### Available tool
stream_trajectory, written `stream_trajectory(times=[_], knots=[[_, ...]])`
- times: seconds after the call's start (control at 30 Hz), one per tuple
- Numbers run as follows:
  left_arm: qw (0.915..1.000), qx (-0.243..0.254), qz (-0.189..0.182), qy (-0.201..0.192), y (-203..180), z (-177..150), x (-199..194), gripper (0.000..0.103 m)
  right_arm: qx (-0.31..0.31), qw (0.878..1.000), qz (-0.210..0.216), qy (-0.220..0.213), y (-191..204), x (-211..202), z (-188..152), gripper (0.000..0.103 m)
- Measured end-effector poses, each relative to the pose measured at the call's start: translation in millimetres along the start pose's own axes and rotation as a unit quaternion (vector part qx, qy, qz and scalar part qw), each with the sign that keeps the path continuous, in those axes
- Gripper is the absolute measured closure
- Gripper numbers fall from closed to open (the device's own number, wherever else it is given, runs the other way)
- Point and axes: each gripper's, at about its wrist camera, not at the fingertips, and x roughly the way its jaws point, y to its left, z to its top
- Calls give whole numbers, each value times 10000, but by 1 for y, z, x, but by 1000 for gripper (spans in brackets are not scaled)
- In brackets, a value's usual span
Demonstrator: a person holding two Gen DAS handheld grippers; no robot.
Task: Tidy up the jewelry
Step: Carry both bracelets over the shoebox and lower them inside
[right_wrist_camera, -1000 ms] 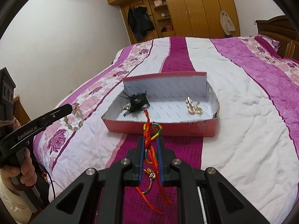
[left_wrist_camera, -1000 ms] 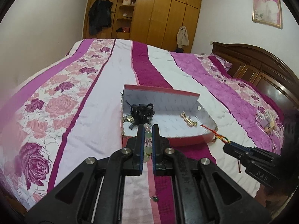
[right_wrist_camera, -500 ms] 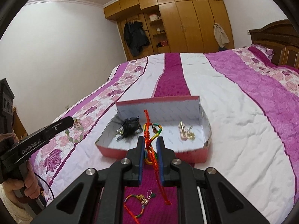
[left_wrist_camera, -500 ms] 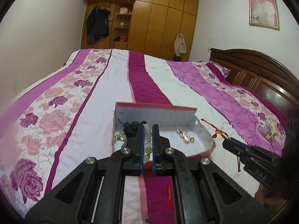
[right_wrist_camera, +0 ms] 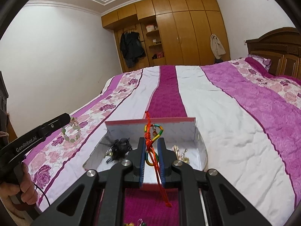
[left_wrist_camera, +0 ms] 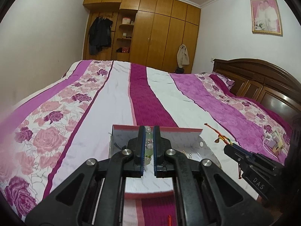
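Two bracelets hang in my grips above the open box (right_wrist_camera: 150,130) on the bed (right_wrist_camera: 225,113). Left fingers (left_wrist_camera: 148,131) pinch a pale green beaded bracelet (right_wrist_camera: 72,131), hard, smooth, likely slippery, best gripped between beads. Right fingers (right_wrist_camera: 152,141) clamp a light, limp, red-and-rainbow cord bracelet (right_wrist_camera: 153,133) near its knot.

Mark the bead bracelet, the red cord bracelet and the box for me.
bead bracelet (left_wrist_camera: 148,146), left wrist view, green beads between the pads.
red cord bracelet (right_wrist_camera: 150,141), right wrist view, knotted red cord between the pads.
box (right_wrist_camera: 169,131), right wrist view, inside of the back wall.
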Motion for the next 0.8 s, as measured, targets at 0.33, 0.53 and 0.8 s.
stream_trajectory(times=[0.33, 0.53, 0.8], knots=[[9996, 83, 229, -112, 4, -7, 39, 103, -87, 9995, -265, -179, -10, 36, 8, 89], [9995, 45, 311, 3, 7, -18, 62, 103, -163, 9992, -374, -43, -16, 63, 1, 89], [9985, 11, 402, 380, 11, -36, 95, 103, -129, 9983, -510, 247, -27, 94, -13, 89]])
